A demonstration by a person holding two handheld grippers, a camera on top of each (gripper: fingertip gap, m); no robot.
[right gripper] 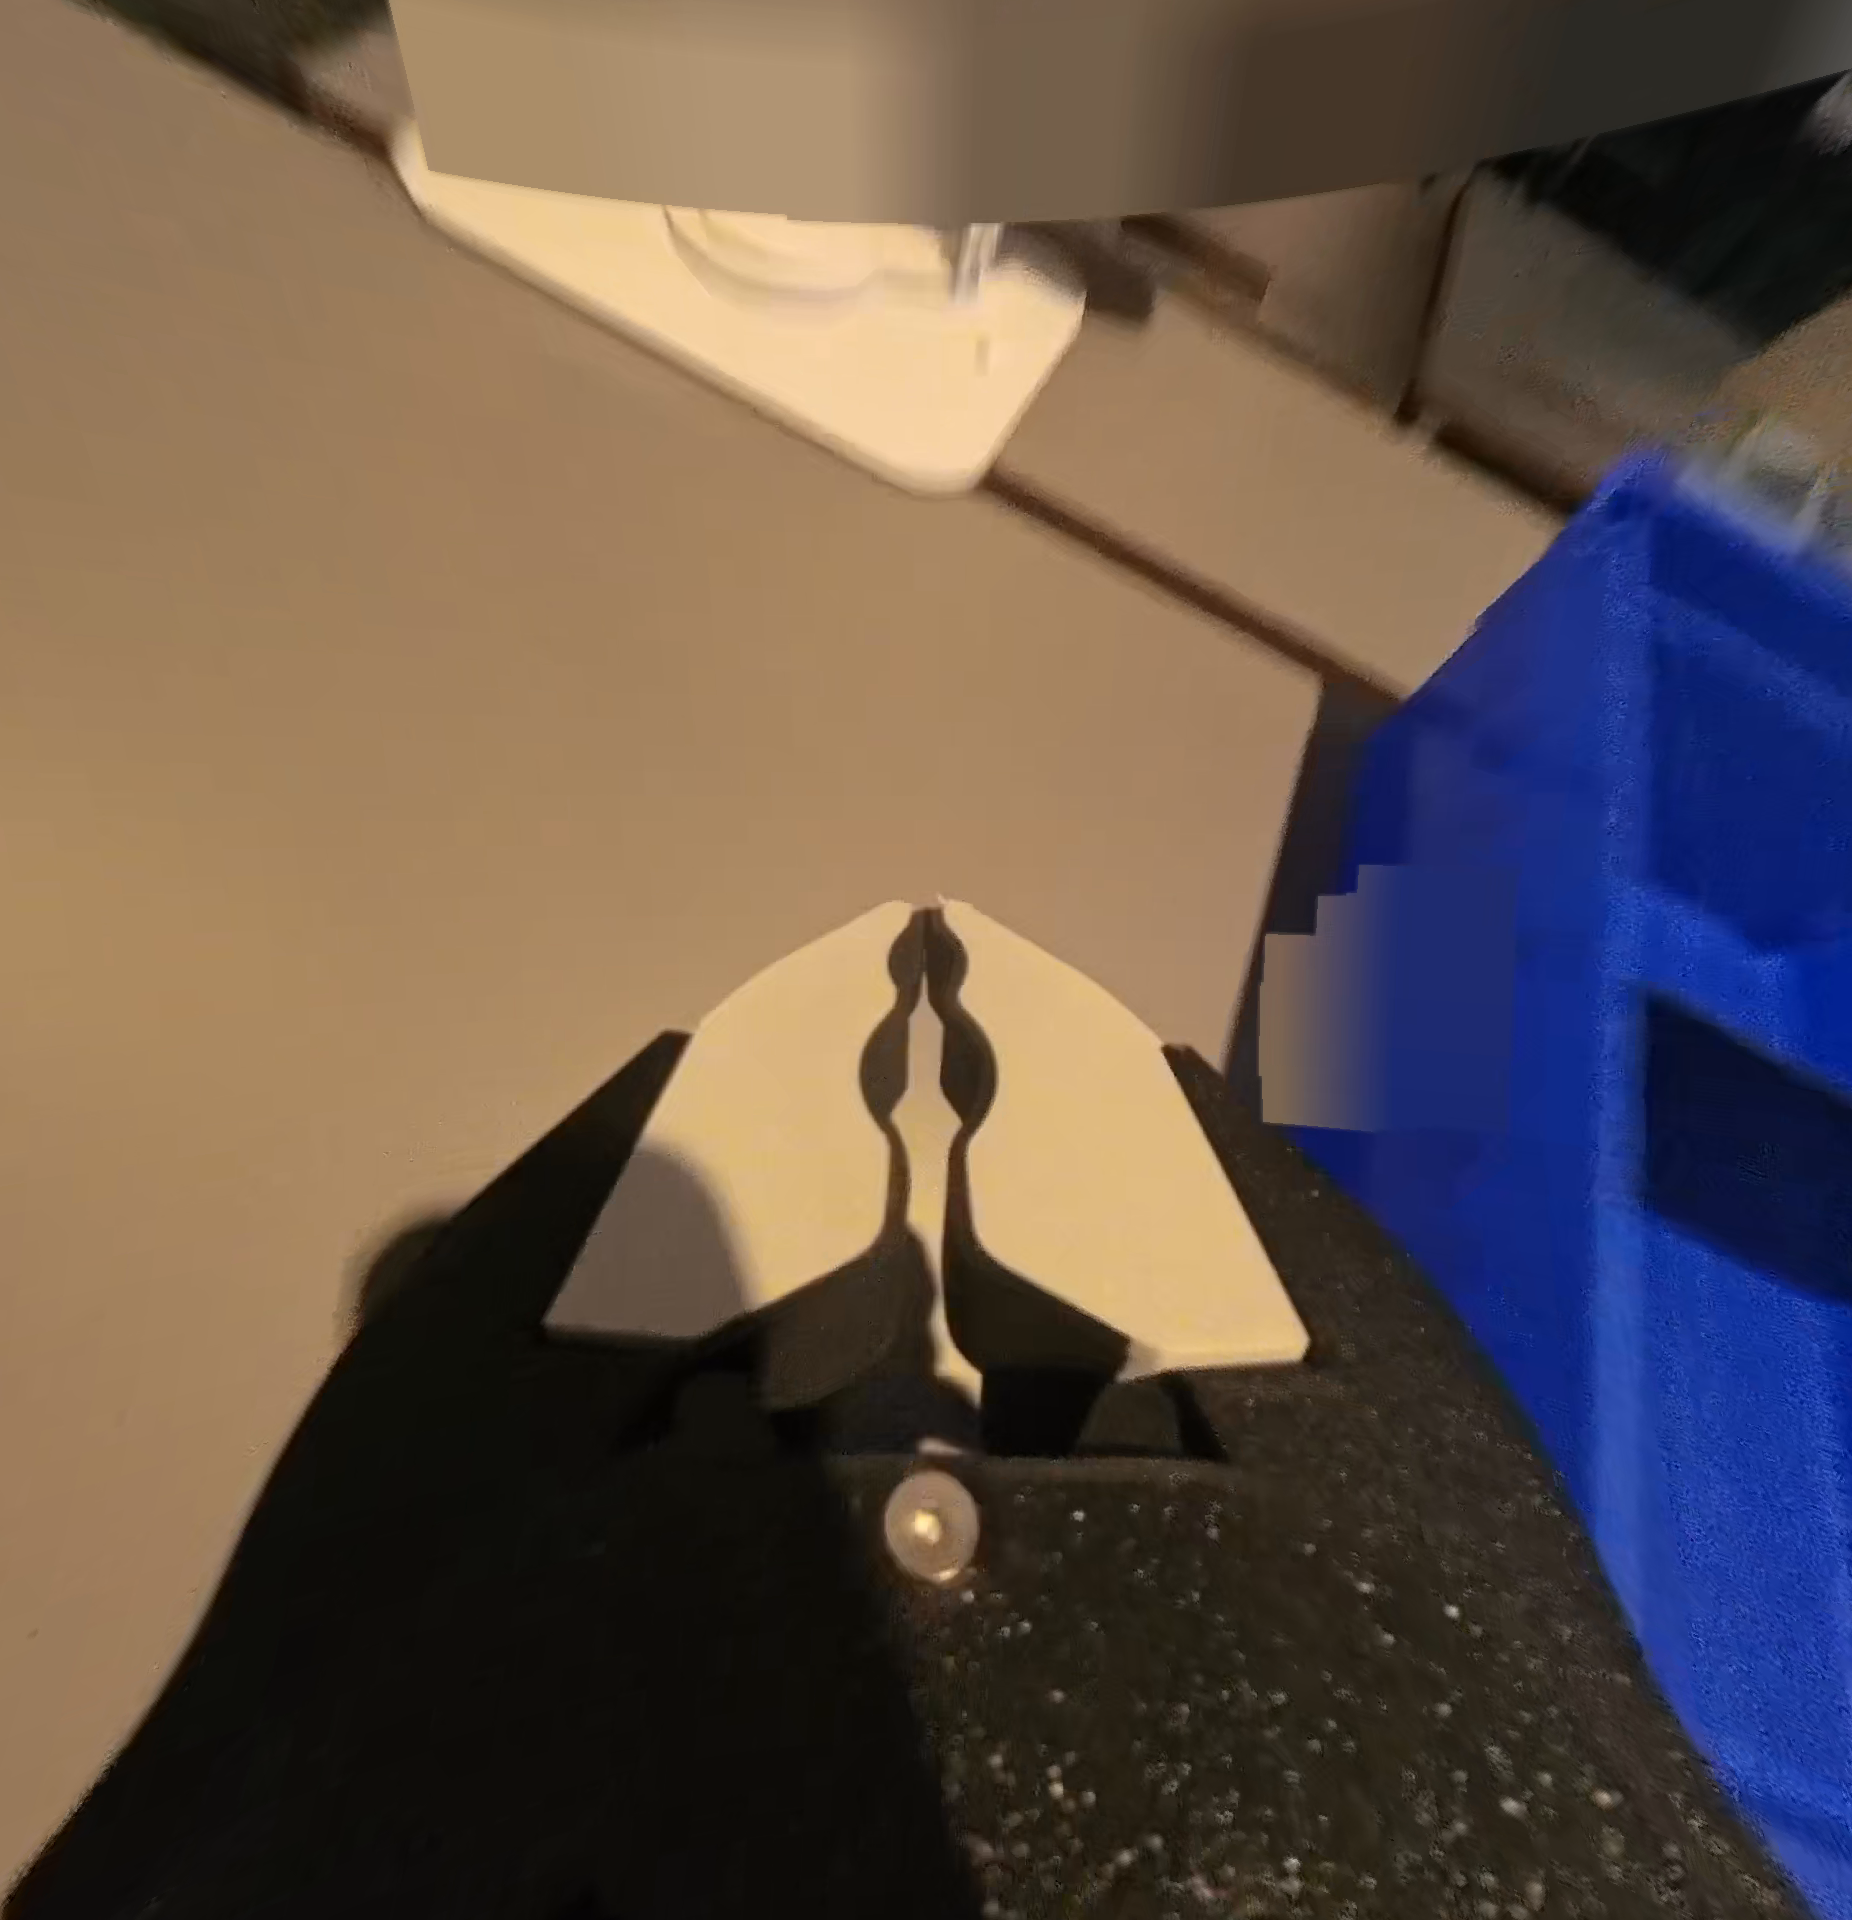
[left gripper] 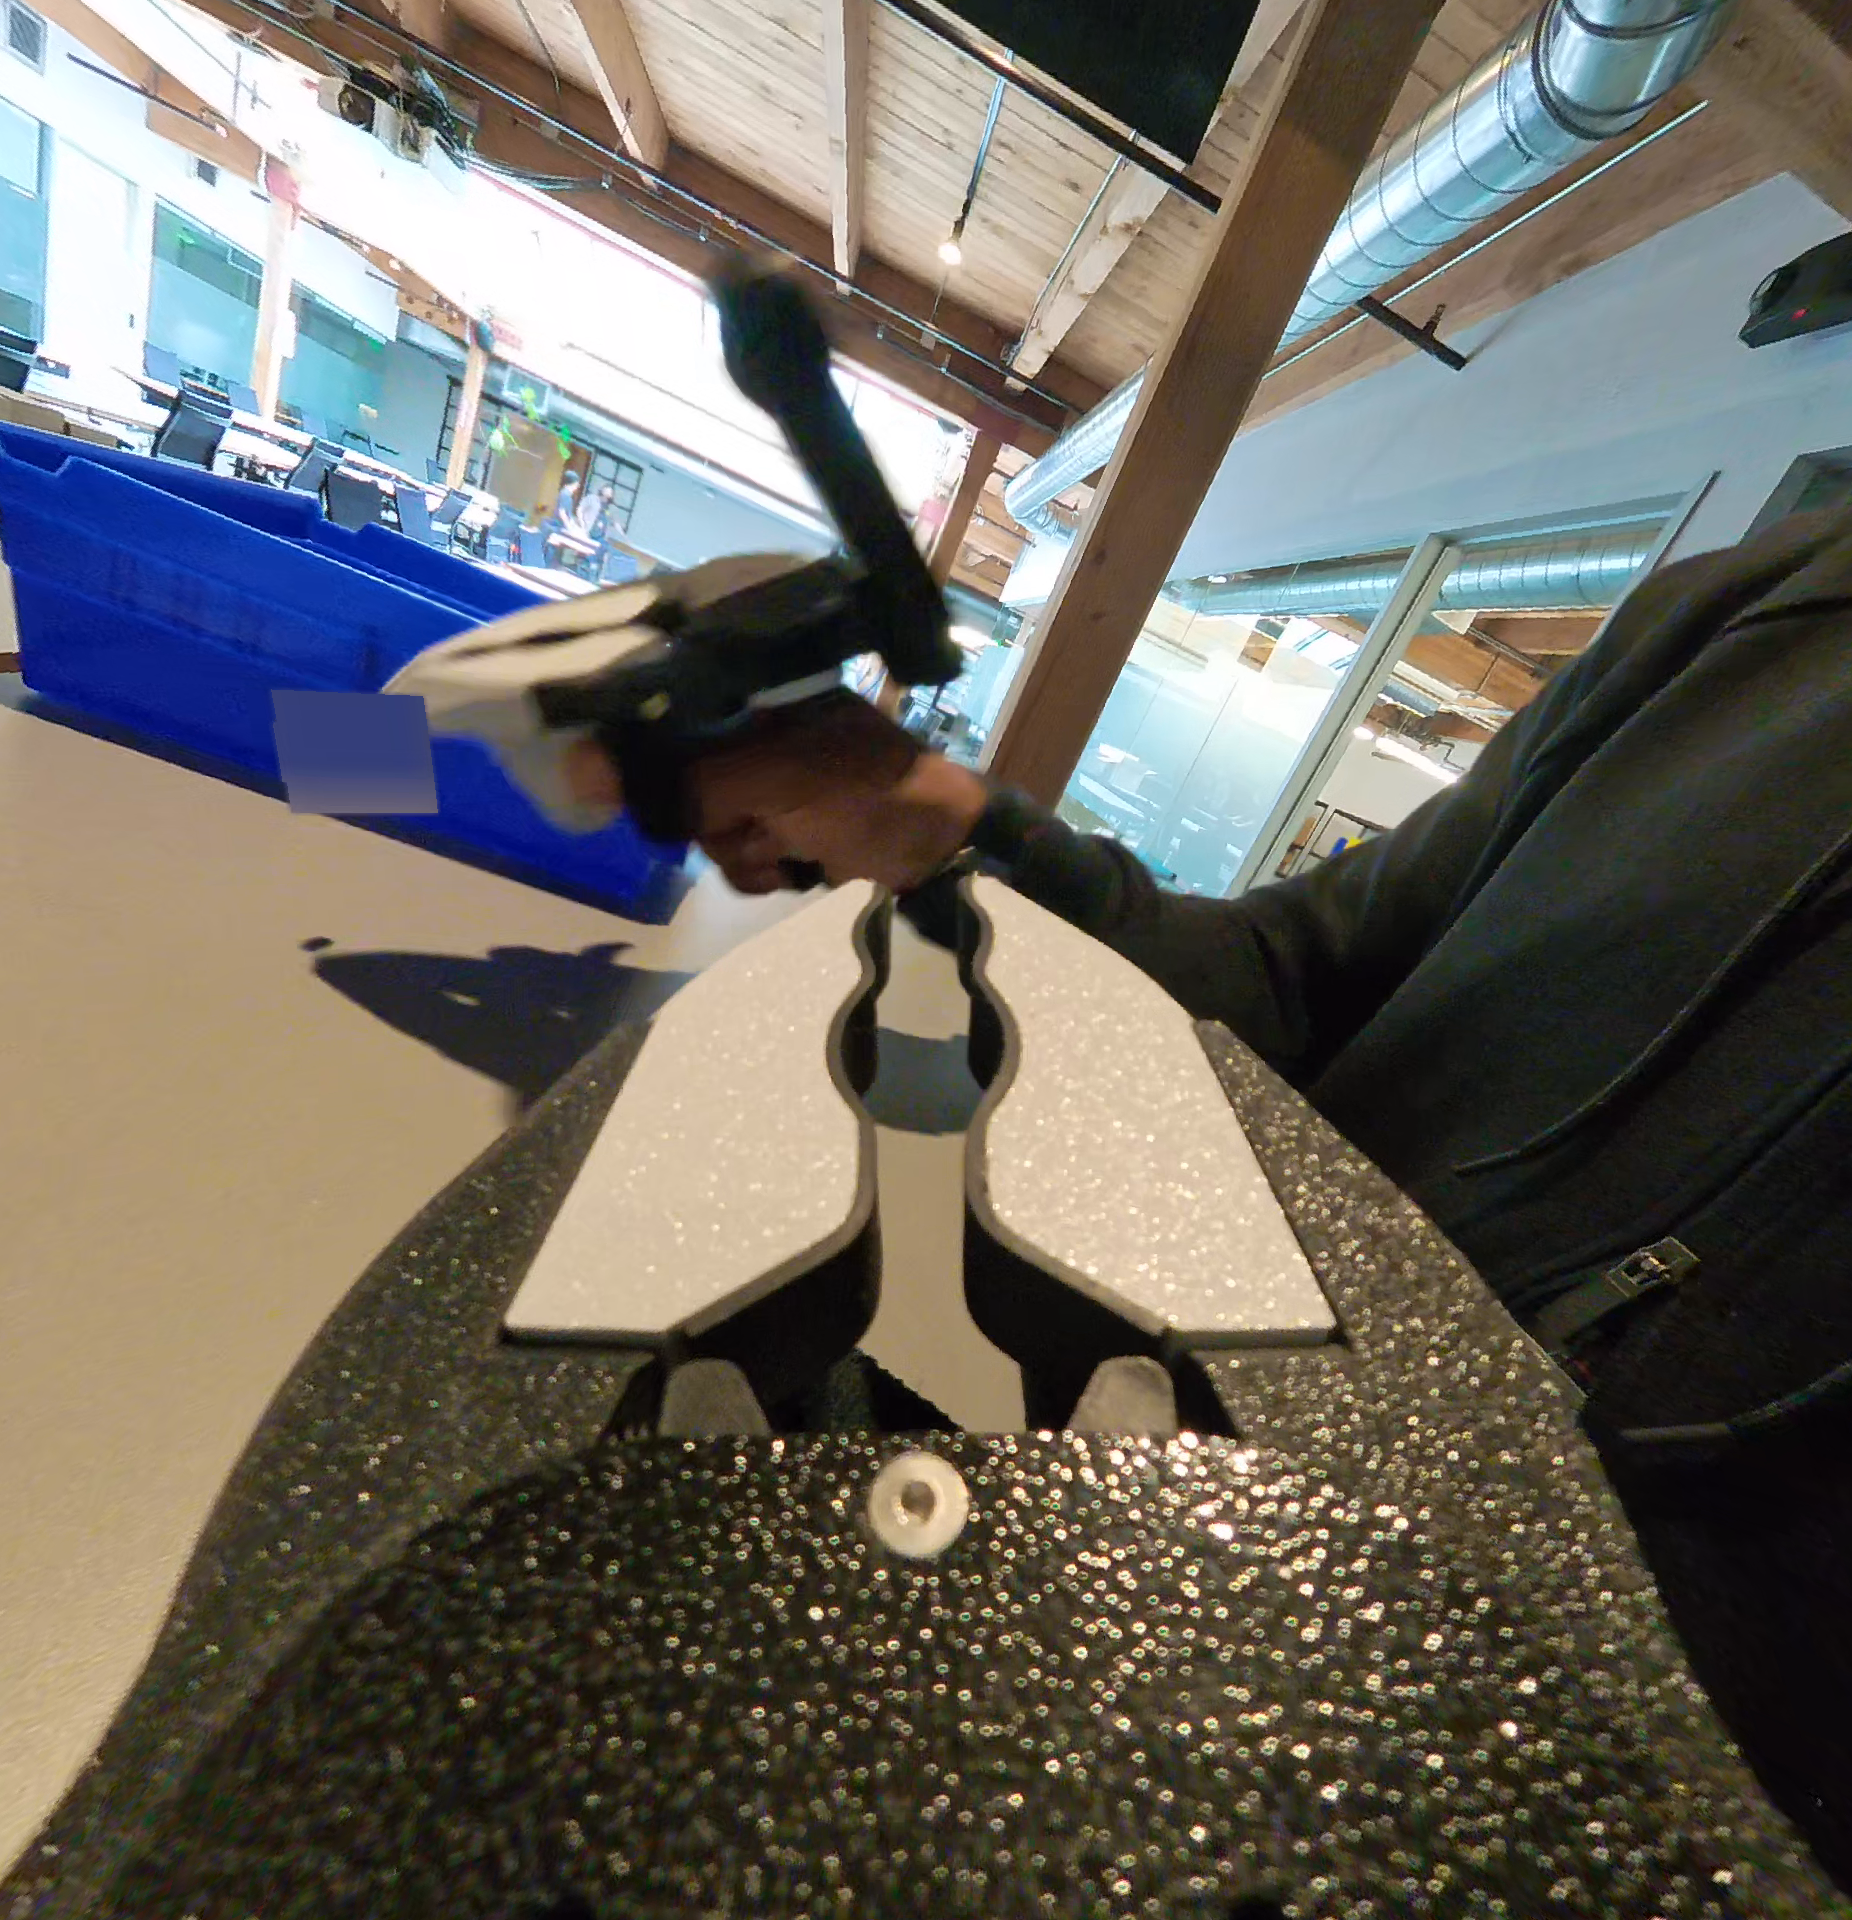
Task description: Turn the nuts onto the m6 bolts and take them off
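In the left wrist view my left gripper (left gripper: 924,920) is held low over the beige table (left gripper: 174,1143). Its fingers stand slightly apart, and a small dark bolt-like piece (left gripper: 930,923) spans the gap at the tips; it partly blends with the dark sleeve behind it. My right gripper (right gripper: 930,914) is shut, its pads are together, and I see nothing between them. It hovers over the table beside the blue bin (right gripper: 1628,987). In the left wrist view it shows blurred (left gripper: 423,681), held by a hand (left gripper: 828,810) and pointing at the bin (left gripper: 174,603). No nut is in view.
A cream flat plate (right gripper: 797,364) with a clear round part lies on the table ahead of the right gripper. A person in a dark jacket (left gripper: 1576,935) stands to the right. A wooden post (left gripper: 1161,468) rises behind. The left gripper's tips are roughly 20 cm from the right gripper's.
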